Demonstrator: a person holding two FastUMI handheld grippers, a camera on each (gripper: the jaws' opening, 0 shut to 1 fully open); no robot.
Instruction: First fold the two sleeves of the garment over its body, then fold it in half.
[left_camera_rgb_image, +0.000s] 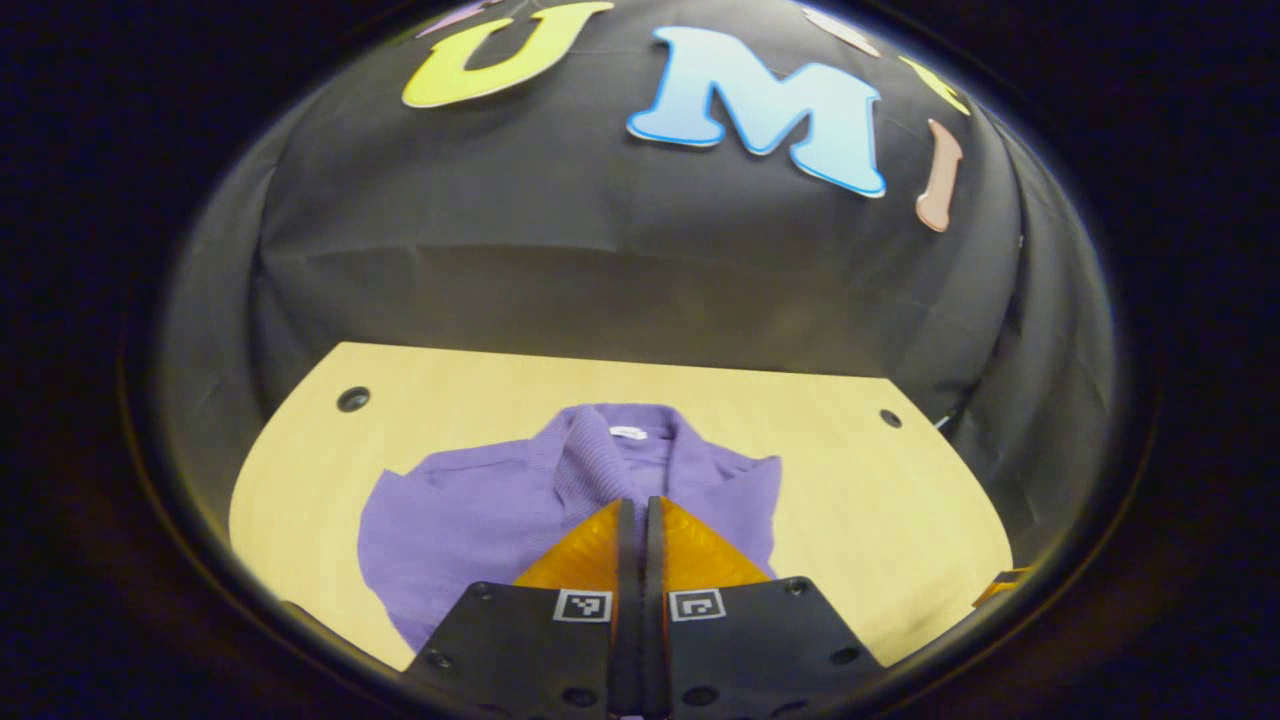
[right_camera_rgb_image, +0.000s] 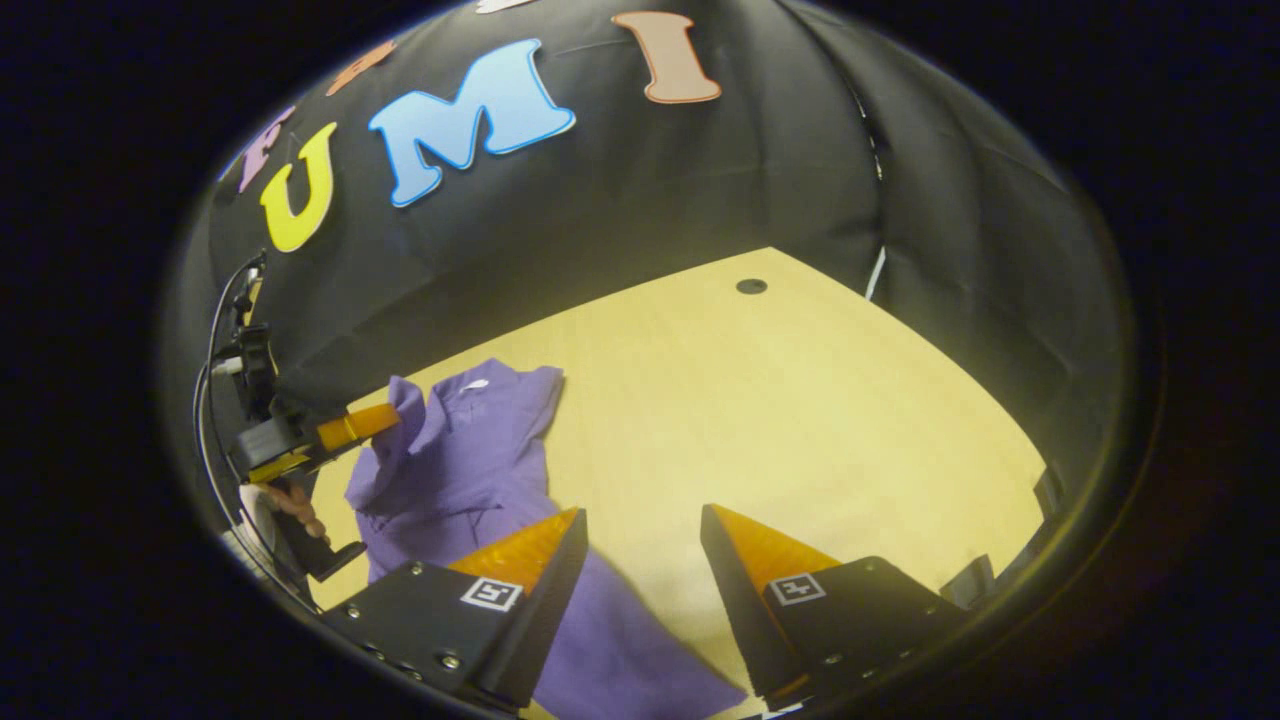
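The purple knit garment with a ribbed collar (left_camera_rgb_image: 520, 490) lies on the pale wooden tabletop (left_camera_rgb_image: 870, 500), collar toward twelve o'clock in the left gripper view. The left tongs (left_camera_rgb_image: 640, 510) are closed tight, fingers together. In the right gripper view they appear at nine o'clock (right_camera_rgb_image: 385, 418) with purple cloth bunched up at their tips, probably a sleeve pinched and lifted so it can be carried over the body; the grip itself is hidden. The right tongs (right_camera_rgb_image: 640, 540) stand wide open, holding nothing, above the garment's lower part (right_camera_rgb_image: 470, 470), likely waiting their turn on the other sleeve.
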